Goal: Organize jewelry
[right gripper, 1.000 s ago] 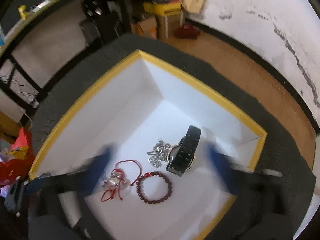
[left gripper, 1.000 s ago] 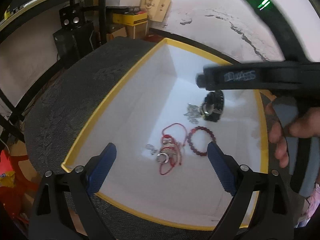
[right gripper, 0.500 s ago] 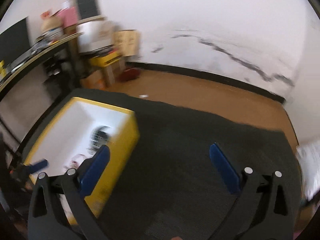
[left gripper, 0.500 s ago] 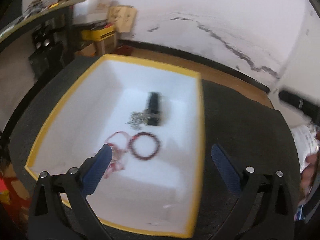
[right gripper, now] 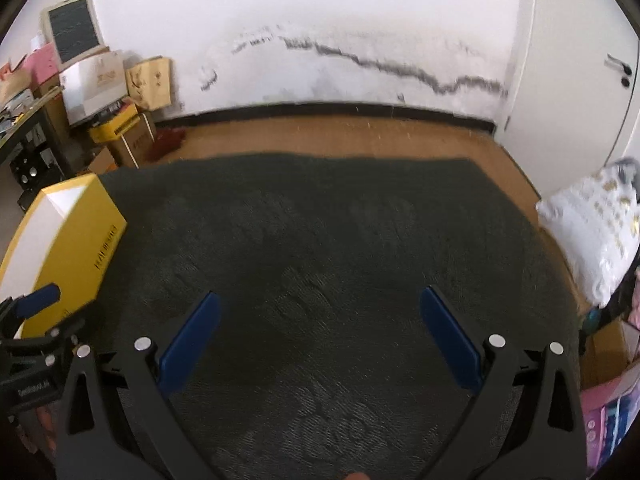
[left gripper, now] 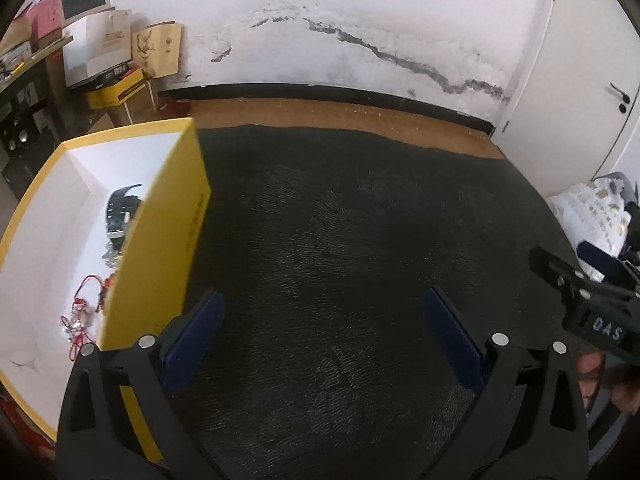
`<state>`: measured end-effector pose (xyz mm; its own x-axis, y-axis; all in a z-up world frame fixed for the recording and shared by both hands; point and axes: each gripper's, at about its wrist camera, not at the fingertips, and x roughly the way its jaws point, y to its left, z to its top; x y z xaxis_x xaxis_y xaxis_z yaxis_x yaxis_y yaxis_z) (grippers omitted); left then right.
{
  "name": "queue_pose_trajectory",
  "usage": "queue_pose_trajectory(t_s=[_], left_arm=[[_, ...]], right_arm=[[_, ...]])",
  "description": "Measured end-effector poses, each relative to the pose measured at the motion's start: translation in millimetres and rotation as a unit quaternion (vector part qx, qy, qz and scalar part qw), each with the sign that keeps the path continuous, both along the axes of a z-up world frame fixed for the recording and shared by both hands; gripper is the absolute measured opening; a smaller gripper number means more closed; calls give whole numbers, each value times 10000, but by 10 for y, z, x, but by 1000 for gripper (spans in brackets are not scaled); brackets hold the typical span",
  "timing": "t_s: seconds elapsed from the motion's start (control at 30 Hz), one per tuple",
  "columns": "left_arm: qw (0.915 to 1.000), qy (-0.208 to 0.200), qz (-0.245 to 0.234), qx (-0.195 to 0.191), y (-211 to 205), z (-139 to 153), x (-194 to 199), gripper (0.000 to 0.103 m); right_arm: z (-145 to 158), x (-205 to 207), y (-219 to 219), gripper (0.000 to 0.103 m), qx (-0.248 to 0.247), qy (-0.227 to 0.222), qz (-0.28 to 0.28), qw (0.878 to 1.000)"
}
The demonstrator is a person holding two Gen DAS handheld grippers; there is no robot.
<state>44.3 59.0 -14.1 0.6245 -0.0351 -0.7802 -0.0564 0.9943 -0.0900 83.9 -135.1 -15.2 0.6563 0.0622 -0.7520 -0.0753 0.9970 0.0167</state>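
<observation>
The left tool (left gripper: 322, 330) hangs with its blue pads spread wide and nothing between them, over a dark mat (left gripper: 360, 220). At its 9 o'clock stands a yellow box (left gripper: 168, 232) with a white inside, its near wall just beside the left pad. In the box lie a black watch (left gripper: 120, 208), something silver below it that is half hidden by the wall, and a red cord charm (left gripper: 82, 312) toward 8 o'clock. The right tool (right gripper: 320, 330) is likewise spread wide and holds nothing, above bare mat (right gripper: 320, 240); the box (right gripper: 76, 240) sits at its 9 o'clock, well apart. A cracked white wall (right gripper: 320, 40) runs across 12 o'clock.
</observation>
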Motion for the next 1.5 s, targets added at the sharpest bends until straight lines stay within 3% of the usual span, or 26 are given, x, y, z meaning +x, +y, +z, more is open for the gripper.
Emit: queue_pose_trajectory(t_s=[0.43, 1.5], left_arm=[[9996, 189, 85, 207, -180, -280, 215, 97], [9996, 169, -24, 227, -85, -274, 131, 97]], right_arm=[[-239, 34, -190, 96, -170, 227, 63, 9996], [-369, 127, -39, 96, -146, 404, 193, 9989]])
